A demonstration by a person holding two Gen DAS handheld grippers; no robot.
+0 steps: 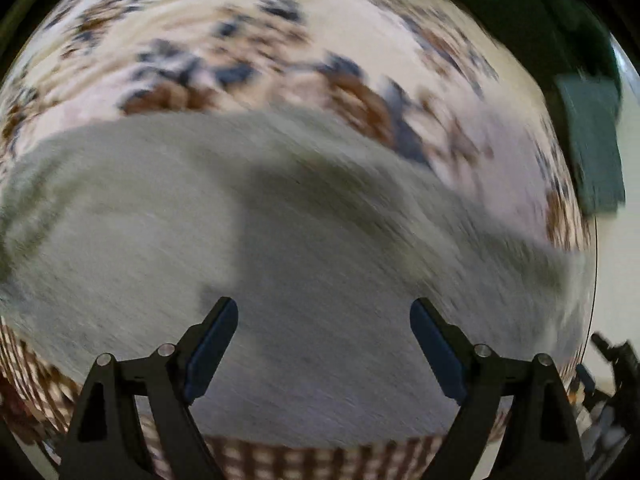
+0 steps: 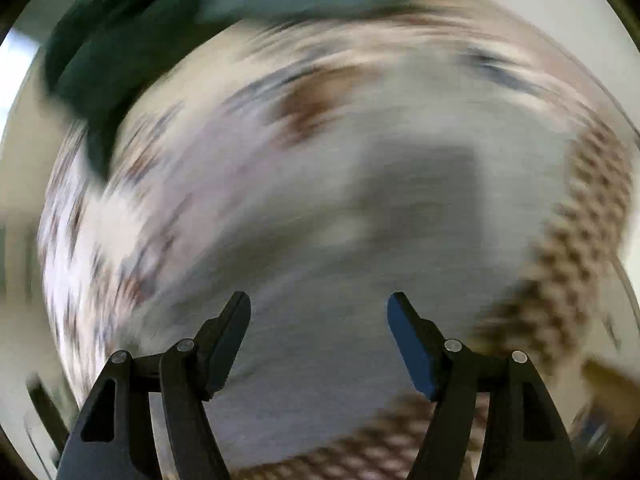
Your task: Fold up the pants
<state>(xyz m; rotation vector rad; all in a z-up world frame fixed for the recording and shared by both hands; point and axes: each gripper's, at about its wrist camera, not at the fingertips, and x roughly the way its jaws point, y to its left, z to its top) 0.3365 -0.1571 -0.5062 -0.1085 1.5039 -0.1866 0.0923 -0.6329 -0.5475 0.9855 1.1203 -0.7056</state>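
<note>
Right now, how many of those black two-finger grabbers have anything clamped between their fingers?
0. The left gripper hangs open above the grey fabric pants; the right gripper is open over them too. Heavy blur may hide detail.

Right gripper (image 2: 319,300), jaws spread, over blurred grey pants (image 2: 320,360).

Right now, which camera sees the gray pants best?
The left wrist view: the gray pants fill its lower half, edges visible against the flowered cloth, only slightly blurred. The right wrist view shows them heavily smeared by motion blur.
</note>
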